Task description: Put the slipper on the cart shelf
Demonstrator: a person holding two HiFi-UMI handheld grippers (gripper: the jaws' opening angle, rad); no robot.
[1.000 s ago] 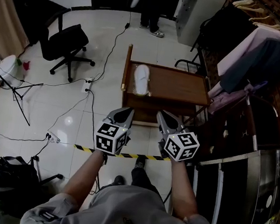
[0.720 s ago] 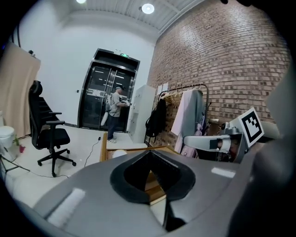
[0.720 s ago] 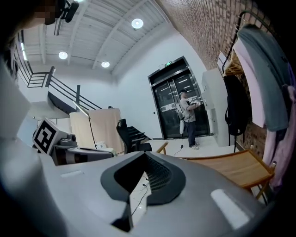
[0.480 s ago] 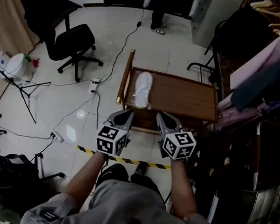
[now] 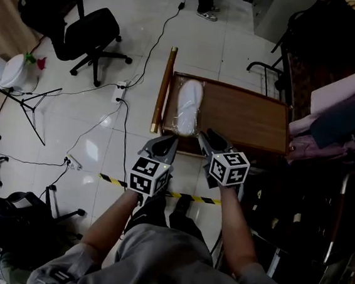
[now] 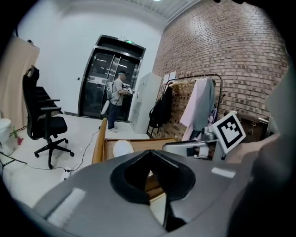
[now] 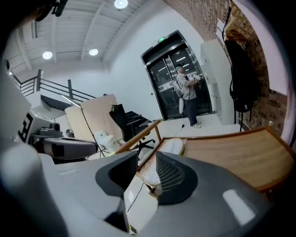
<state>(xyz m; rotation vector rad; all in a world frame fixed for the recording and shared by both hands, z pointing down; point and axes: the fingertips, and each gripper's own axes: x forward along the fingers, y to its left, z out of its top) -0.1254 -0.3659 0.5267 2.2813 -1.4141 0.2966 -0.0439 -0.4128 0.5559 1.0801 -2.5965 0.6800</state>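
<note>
A white slipper in clear wrap lies on the top shelf of the wooden cart, at its left end beside the handle rail. My left gripper hangs just short of the cart's near edge, its jaws shut and empty. My right gripper reaches that edge just right of the slipper's near end; its jaws are opening, with nothing between them. In the left gripper view the slipper shows past the gripper. In the right gripper view the slipper lies ahead of the parted jaws of the gripper.
A black office chair stands far left. Cables and a power strip run across the tiled floor, and a yellow-black tape line lies under my arms. A clothes rack crowds the right side. A person stands by the glass doors.
The cart has come nearer and both grippers have moved forward to its near edge. The slipper has not moved on the shelf.
</note>
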